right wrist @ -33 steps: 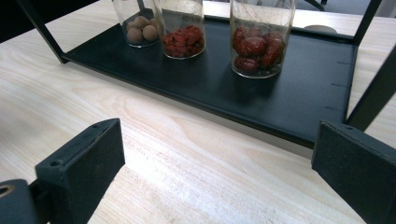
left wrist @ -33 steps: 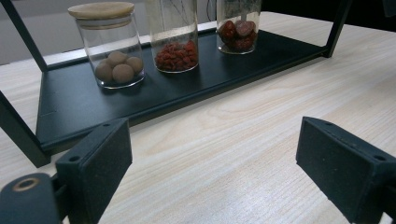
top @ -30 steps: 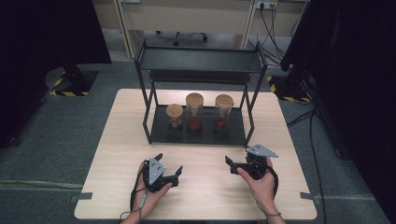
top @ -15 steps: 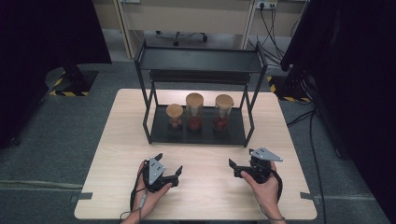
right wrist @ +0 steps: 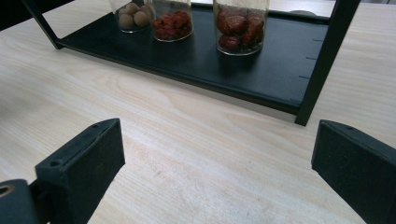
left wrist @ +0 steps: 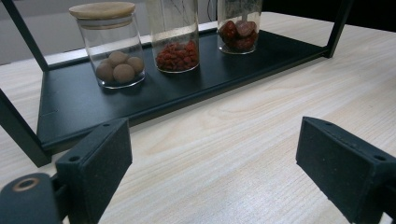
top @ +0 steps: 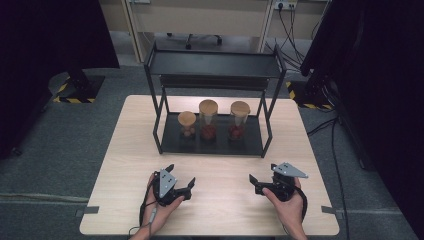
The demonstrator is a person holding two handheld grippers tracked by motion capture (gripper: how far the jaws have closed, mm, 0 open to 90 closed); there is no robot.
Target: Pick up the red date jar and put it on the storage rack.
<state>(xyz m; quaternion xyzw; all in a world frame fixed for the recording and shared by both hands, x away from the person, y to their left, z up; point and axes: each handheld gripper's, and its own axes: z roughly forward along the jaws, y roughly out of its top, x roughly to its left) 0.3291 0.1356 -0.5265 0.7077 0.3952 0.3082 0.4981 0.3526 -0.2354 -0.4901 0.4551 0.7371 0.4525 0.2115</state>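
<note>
Both grippers low over the desk, left gripper and right gripper gaping wide, empty, well short of the three jars: short jar, middle jar, right jar.

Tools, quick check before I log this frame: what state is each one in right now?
Left tool: open, jaws wide apart, holding nothing, low over the table.
Right tool: open, jaws wide apart, holding nothing, in front of the rack.

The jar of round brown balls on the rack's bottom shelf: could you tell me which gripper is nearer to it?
Left. The left gripper sits almost straight in front of the jar of brown balls, on the table; the right gripper is farther right, in front of the rightmost jar.
</note>
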